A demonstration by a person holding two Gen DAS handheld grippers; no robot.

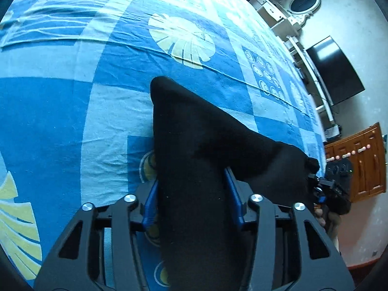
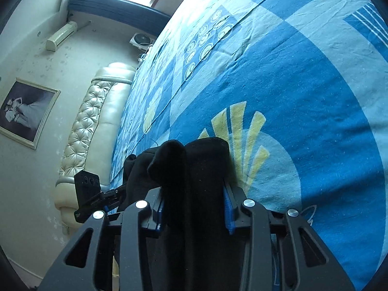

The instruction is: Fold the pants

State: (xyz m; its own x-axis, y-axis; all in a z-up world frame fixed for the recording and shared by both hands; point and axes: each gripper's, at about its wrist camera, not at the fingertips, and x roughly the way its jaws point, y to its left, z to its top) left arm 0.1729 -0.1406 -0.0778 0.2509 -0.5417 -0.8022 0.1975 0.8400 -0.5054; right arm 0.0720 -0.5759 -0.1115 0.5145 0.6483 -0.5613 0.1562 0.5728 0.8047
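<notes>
The black pants (image 1: 194, 126) lie bunched on a blue patterned bedsheet (image 1: 60, 121). In the left wrist view my left gripper (image 1: 191, 189) is shut on a thick fold of them, its blue pads pressing both sides. The cloth runs right to my right gripper (image 1: 322, 186), which holds the other end. In the right wrist view my right gripper (image 2: 194, 194) is shut on a folded wad of the pants (image 2: 206, 155). The left gripper (image 2: 114, 191) shows at the left, against the same dark cloth. The fabric hides the inner faces of the pads.
The bedsheet (image 2: 315, 97) spreads wide ahead of both grippers. A padded headboard (image 2: 92, 121), a framed picture (image 2: 26, 111) and an air conditioner (image 2: 61, 36) are on one wall. A dark screen (image 1: 334, 70), white shelving (image 1: 298, 7) and a wooden cabinet (image 1: 359, 165) stand past the bed's other edge.
</notes>
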